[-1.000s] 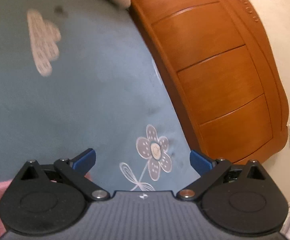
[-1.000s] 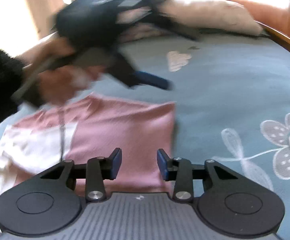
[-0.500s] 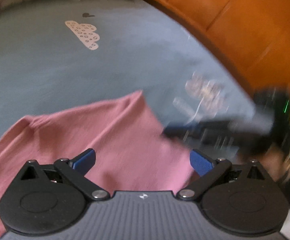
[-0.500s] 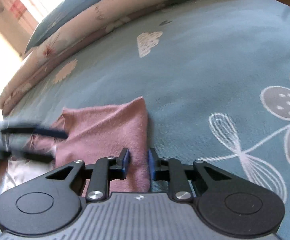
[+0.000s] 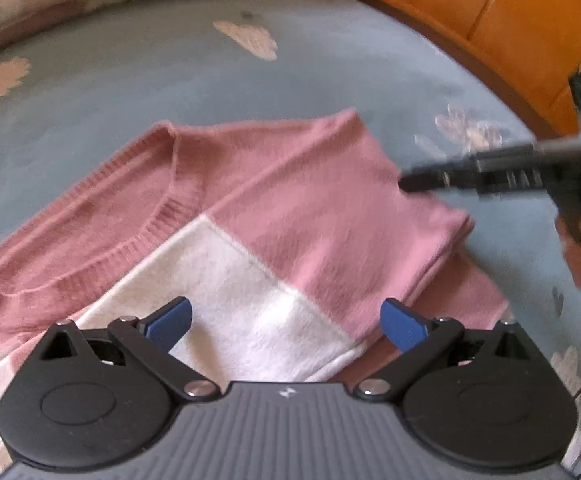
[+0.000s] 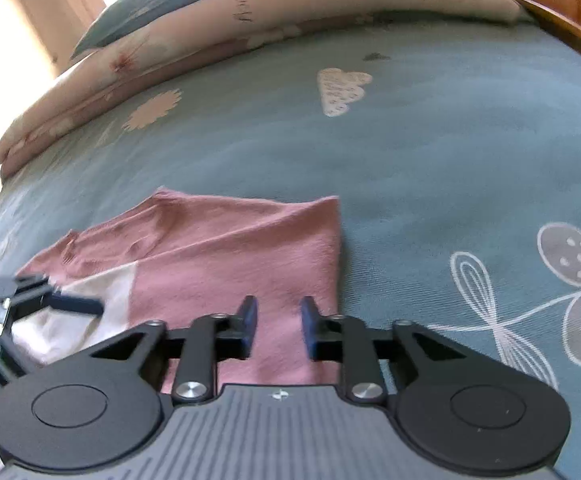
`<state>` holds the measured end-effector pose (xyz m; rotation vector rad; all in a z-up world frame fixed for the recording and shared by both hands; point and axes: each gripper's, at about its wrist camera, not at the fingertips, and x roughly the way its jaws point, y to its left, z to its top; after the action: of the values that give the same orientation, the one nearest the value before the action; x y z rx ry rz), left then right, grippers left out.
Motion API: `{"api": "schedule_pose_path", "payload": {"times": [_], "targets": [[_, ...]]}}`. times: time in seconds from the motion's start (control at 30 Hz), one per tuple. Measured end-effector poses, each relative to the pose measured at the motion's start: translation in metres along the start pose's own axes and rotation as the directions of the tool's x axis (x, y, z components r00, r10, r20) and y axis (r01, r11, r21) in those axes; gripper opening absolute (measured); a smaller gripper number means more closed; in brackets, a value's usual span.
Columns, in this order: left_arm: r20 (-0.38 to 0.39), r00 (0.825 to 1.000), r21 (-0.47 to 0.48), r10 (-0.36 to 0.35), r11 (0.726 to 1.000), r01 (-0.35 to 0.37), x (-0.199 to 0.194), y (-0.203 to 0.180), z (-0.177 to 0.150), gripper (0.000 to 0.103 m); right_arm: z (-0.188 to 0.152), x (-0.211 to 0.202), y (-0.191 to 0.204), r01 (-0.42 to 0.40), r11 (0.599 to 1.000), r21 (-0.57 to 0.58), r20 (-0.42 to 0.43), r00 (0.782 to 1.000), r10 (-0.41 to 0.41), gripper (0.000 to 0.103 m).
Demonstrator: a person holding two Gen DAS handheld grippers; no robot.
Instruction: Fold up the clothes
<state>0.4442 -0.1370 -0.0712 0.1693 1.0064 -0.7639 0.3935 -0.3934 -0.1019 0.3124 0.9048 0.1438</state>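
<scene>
Pink-white sweater (image 5: 274, 216) folded on bed (image 6: 430, 160). Left gripper (image 5: 286, 320) wide open above. Right gripper (image 6: 278, 322) opening, apparently clear of fabric.

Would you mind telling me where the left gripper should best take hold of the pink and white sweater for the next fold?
Probably the white hem edge of the pink and white sweater, coming from the near right side. There the folded layers end in a free, slightly raised edge just ahead of the open left gripper, so one finger could slide under. The ribbed collar lies flat, harder to pinch.
</scene>
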Motion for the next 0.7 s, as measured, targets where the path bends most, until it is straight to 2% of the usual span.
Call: {"api": "schedule_pose_path", "payload": {"times": [0.1, 0.23, 0.33, 0.47, 0.5, 0.7], "targets": [[0.052, 0.998, -0.045, 0.039, 0.998, -0.036, -0.029, 0.007, -0.008, 0.1, -0.002, -0.009, 0.018, -0.013, 1.0, -0.024, -0.024, 1.0, 0.012, 0.032], [0.044, 0.986, -0.11, 0.161, 0.982, -0.156, -0.057, 0.04, -0.038, 0.1, -0.004, -0.018, 0.043, -0.035, 0.998, -0.043, -0.061, 0.998, 0.032, 0.035], [0.014, 0.969, -0.213, 0.245, 0.948, -0.237, -0.067, 0.071, -0.067, 0.1, -0.008, -0.017, 0.064, -0.057, 0.996, -0.063, -0.054, 0.997, 0.053, 0.038], [-0.039, 0.953, -0.311, 0.302, 0.902, -0.299, -0.071, 0.105, -0.109, 0.1, -0.015, -0.01, 0.087, -0.072, 0.994, -0.088, -0.064, 0.996, 0.066, 0.038], [-0.046, 0.95, -0.312, 0.31, 0.899, -0.309, -0.072, 0.11, -0.12, 0.1, -0.018, -0.008, 0.093, -0.069, 0.993, -0.092, -0.07, 0.996, 0.063, 0.038], [0.014, 0.961, -0.212, 0.277, 0.94, -0.268, -0.1, 0.098, -0.13, 0.1, -0.03, -0.003, 0.128, -0.069, 0.989, -0.128, -0.11, 0.992, 0.055, 0.039]]}}
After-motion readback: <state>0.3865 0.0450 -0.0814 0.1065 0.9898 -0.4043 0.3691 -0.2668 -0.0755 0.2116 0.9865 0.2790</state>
